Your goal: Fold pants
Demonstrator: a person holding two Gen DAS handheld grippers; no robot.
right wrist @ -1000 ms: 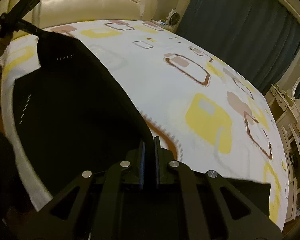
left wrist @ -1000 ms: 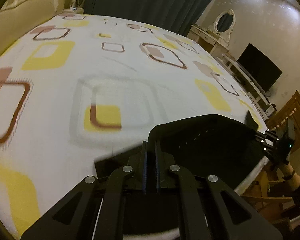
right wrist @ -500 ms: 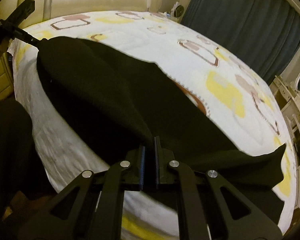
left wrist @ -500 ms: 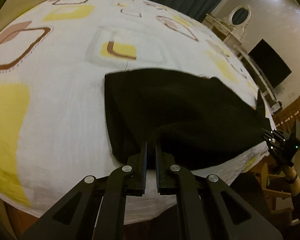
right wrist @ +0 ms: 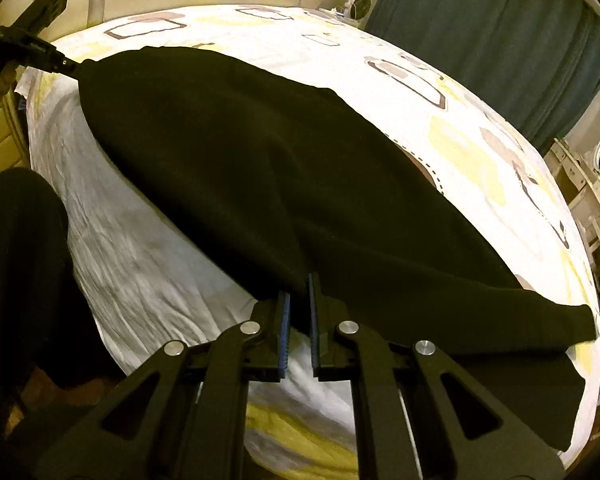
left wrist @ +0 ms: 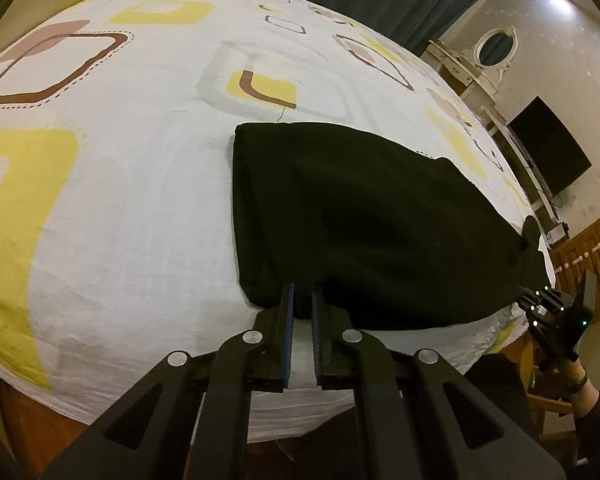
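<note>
— Lowered since a second ago, the black pants (left wrist: 372,232) are now laid on the bed (left wrist: 120,200) near its edge, pinched at each end by the left claw (left wrist: 302,300) and right claw (right wrist: 298,292).

— A wrinkle could be set if either end is released slack. Curtains (right wrist: 500,40) and a dressing table (left wrist: 472,68) are seen beyond.
</note>
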